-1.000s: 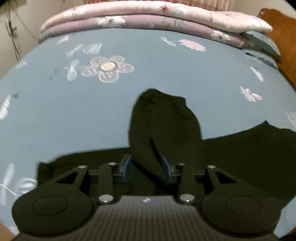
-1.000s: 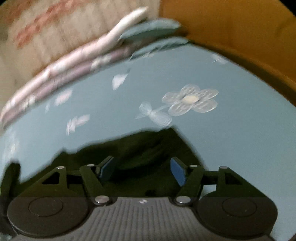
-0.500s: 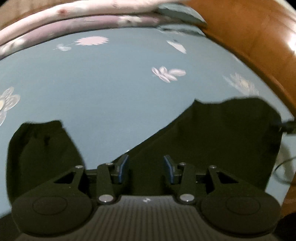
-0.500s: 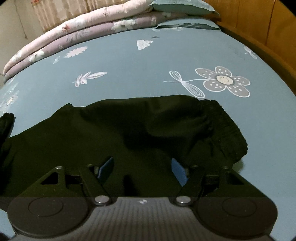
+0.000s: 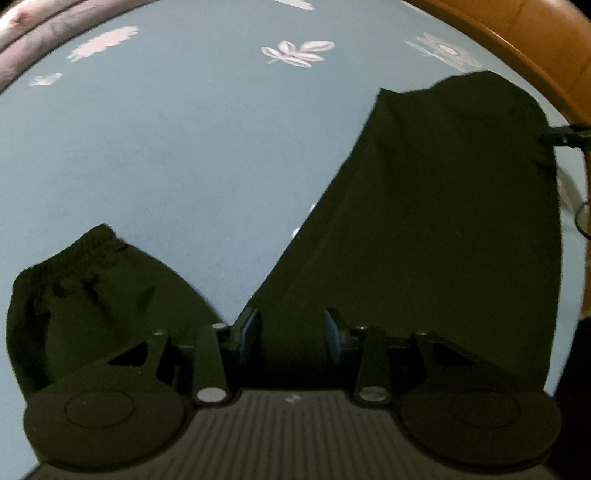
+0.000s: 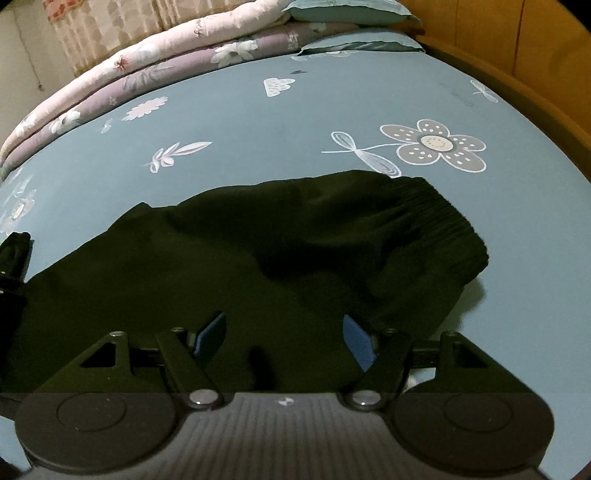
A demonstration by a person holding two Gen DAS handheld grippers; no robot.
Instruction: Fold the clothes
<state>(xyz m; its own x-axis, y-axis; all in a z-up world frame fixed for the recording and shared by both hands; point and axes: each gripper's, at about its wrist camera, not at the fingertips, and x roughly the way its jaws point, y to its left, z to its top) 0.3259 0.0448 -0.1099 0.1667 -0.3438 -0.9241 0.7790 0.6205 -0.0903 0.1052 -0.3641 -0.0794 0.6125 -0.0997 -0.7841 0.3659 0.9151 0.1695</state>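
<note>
Dark trousers (image 6: 258, 258) lie spread on a blue bedsheet (image 6: 277, 122) printed with white flowers. Elastic waistband (image 6: 439, 229) at the right of the right-wrist view, bunched, near a large flower print (image 6: 432, 144). In the left-wrist view a leg panel (image 5: 443, 221) runs up toward the wooden bed frame (image 5: 535, 44); a gathered cuff end (image 5: 85, 280) sits lower left.

Left gripper (image 5: 291, 332): partly open, jaws have just been closing; dark cloth lies between them, whether the pads press on it cannot be told. Right gripper (image 6: 284, 338): jaws wide apart over the cloth, pads clear of it.

Folded quilts (image 6: 155, 70) and pillows (image 6: 347, 14) stacked at the far edge of the bed.
</note>
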